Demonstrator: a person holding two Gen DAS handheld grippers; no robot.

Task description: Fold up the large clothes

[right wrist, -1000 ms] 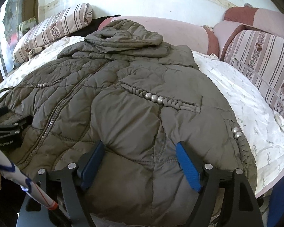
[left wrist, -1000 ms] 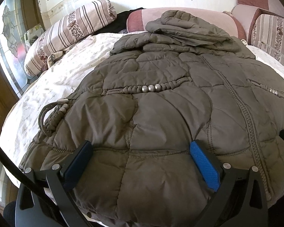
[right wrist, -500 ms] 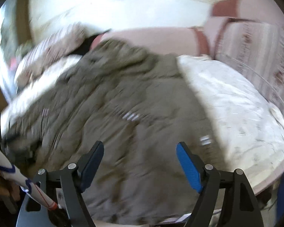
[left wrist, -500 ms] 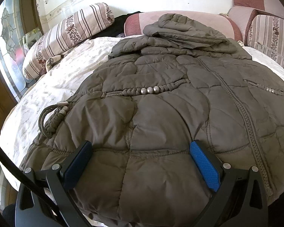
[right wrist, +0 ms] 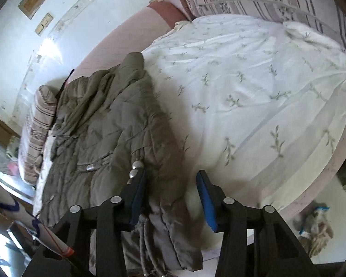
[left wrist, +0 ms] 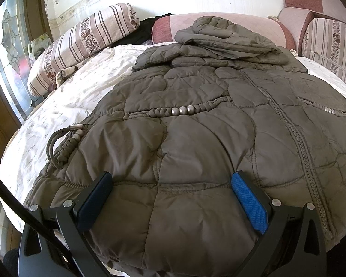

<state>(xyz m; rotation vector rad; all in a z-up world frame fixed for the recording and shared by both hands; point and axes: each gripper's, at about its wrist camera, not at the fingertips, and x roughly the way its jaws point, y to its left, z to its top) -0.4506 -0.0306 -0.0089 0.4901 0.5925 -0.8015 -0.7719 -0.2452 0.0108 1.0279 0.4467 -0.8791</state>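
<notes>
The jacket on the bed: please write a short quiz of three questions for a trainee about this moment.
1. True or false: the left gripper is shut on the jacket.
2. Which jacket edge lies between the right gripper fingers? A) hood B) side edge near the sheet
3. Fill in: the hood lies folded toward the ____ end of the bed.

Key: 1 false, its jaws are wide open; 2 B; 3 pillow.

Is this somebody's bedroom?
Probably a bedroom. The olive quilted puffer jacket lies on a round bed with a white floral sheet, with striped floral pillows along its edge.
</notes>
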